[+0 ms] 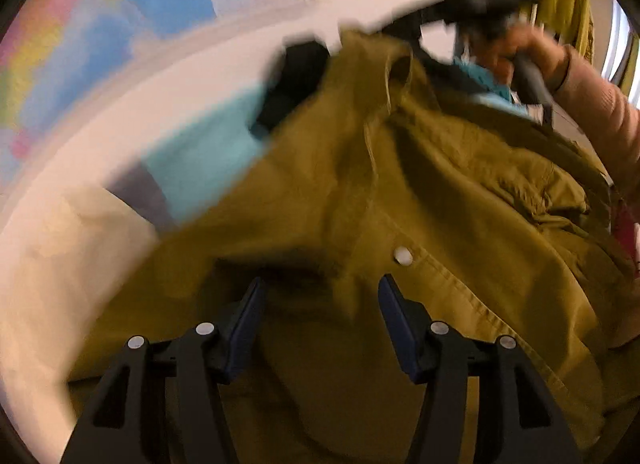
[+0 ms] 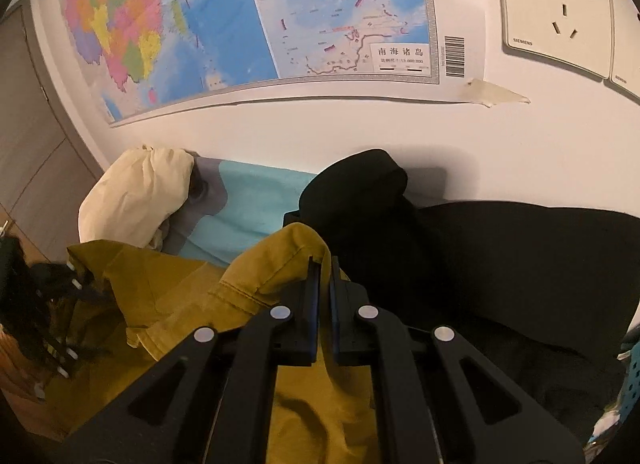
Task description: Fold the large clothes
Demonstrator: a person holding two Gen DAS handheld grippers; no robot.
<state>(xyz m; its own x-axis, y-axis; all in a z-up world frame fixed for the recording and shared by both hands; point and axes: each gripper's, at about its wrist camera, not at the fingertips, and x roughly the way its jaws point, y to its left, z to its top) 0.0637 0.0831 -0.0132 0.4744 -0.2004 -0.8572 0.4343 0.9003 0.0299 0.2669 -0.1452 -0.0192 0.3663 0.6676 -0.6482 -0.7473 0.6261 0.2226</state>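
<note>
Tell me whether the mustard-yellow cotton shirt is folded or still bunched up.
Bunched up, not folded. The mustard-yellow cotton shirt hangs crumpled with deep creases, one edge pinched in the right gripper, while the left gripper is open.

mustard shirt (image 2: 168, 296): matt woven cloth, creased, with stitched seams and a glossy white button (image 1: 402, 255). black garment (image 2: 500, 260): matt cloth. right tongs (image 2: 325, 278): matt black plastic, silver metal rivets. wall map (image 2: 256, 19): smooth paper, slightly glossy.
</note>
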